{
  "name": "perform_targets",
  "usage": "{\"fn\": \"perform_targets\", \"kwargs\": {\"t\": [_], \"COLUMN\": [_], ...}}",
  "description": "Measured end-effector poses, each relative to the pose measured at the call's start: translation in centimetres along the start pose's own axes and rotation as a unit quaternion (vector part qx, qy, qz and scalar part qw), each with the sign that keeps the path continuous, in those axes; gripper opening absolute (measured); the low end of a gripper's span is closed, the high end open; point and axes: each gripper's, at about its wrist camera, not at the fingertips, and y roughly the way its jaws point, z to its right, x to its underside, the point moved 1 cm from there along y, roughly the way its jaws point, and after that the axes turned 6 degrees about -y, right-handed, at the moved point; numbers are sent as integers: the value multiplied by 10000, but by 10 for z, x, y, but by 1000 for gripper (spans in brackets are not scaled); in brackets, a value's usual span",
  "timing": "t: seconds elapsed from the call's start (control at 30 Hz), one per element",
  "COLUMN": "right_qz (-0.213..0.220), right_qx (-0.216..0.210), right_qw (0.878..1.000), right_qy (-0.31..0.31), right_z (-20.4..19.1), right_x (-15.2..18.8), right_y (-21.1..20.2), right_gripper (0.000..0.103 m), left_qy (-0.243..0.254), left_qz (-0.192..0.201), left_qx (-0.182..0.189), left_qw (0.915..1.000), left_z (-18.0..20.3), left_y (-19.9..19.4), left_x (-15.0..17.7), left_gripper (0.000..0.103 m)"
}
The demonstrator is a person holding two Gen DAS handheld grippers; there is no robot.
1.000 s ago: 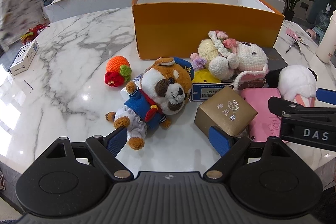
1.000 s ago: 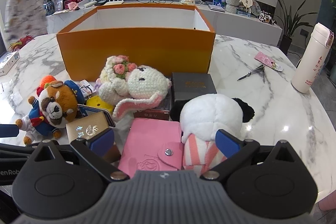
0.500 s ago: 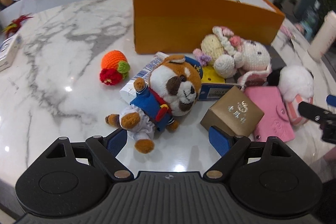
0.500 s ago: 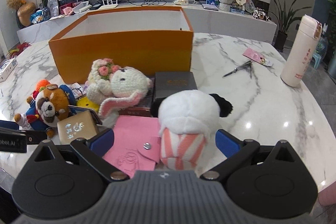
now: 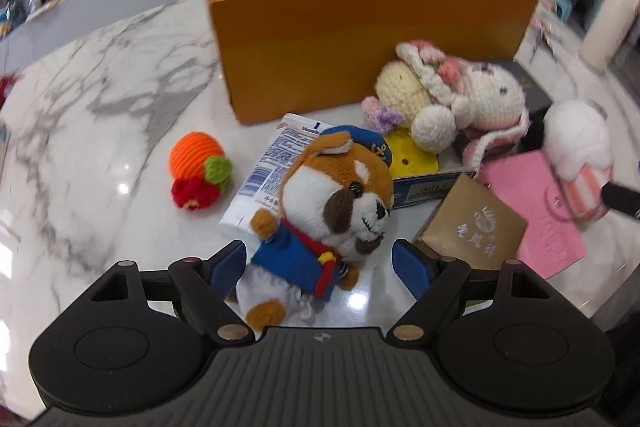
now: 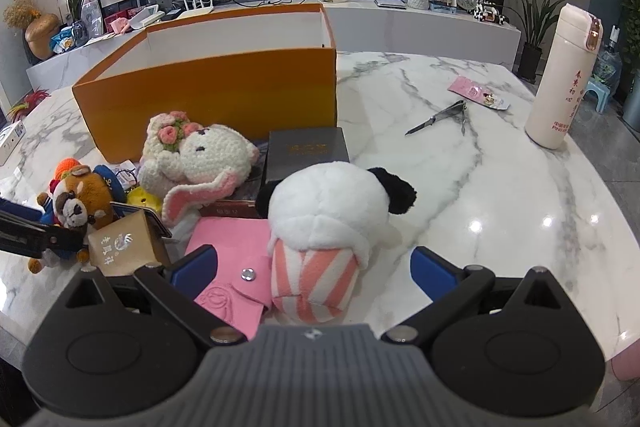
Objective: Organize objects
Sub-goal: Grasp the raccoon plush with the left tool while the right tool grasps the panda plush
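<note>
An open orange box (image 5: 360, 39) stands on the marble table; it also shows in the right wrist view (image 6: 208, 95). My left gripper (image 5: 320, 269) is open, its jaws on either side of a brown plush dog in a blue sailor suit (image 5: 324, 211). My right gripper (image 6: 314, 269) is open around a white plush with black ears and pink striped legs (image 6: 324, 223). A pink wallet (image 6: 228, 267), a gold box (image 5: 472, 231), a crocheted bunny (image 6: 196, 155) and a black box (image 6: 306, 151) lie between them.
An orange crocheted ball (image 5: 198, 169) and a white packet (image 5: 272, 179) lie left of the dog. A white thermos (image 6: 562, 79), folding scissors (image 6: 440, 117) and a pink card (image 6: 478, 97) are at the table's right. The table edge is close below both grippers.
My left gripper has moved forward and down so the plush dog now sits between its jaws. My right gripper has advanced around the white plush. Both stay open.
</note>
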Motion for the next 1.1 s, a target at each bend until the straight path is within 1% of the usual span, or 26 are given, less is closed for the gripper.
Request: {"fn": "perform_targets", "kwargs": {"t": [0.1, 0.17, 0.23, 0.3, 0.47, 0.6, 0.67, 0.73, 0.83, 0.87, 0.9, 0.93, 0.97, 1.1], "right_qz": [-52, -65, -108, -124, -301, -524, -525, -540, -625, -648, -657, -637, -617, -570], "right_qx": [52, 15, -35, -63, -50, -130, -224, -198, -194, -262, -333, -358, -355, -408], "right_qw": [9999, 9999, 9998, 9997, 9993, 9972, 9960, 9958, 9951, 9945, 9938, 9936, 9939, 9946], "right_qy": [85, 133, 171, 189, 193, 527, 681, 717, 739, 782, 830, 863, 843, 760], "right_z": [9, 15, 20, 22, 18, 18, 19, 19, 19, 20, 21, 21, 20, 18], "right_x": [1, 0, -2, -6, -16, -19, -19, -19, -17, -16, -15, -15, -15, -14], "right_y": [4, 8, 15, 22, 45, 61, 64, 66, 70, 71, 73, 73, 71, 68], "right_gripper": [102, 102, 102, 102, 102, 102, 100, 92, 86, 83, 77, 75, 74, 70], "left_qy": [257, 337, 378, 254, -179, -187, -198, -218, -246, -252, -245, -251, -282, -587], "left_qz": [-140, -218, -277, -271, -319, -172, -133, -112, -75, -63, -49, -35, -40, -107], "left_qx": [-168, -266, -275, -247, -1, -6, -12, -18, -35, -37, -37, -44, -37, 233], "left_qw": [9994, 9988, 9985, 9990, 9993, 9997, 9997, 9997, 9997, 9997, 9997, 9997, 9996, 9979], "left_z": [8, 13, 16, 13, 1, 1, 1, 2, 3, 4, 4, 4, 2, -8], "left_y": [12, 18, 21, 21, 24, 23, 23, 24, 23, 22, 20, 18, 16, 10], "left_x": [0, 2, 5, 5, 5, 9, 9, 9, 10, 11, 12, 12, 12, 14], "left_gripper": [94, 94, 94, 93, 93, 93, 93, 93, 91, 89, 83, 72, 69, 54]}}
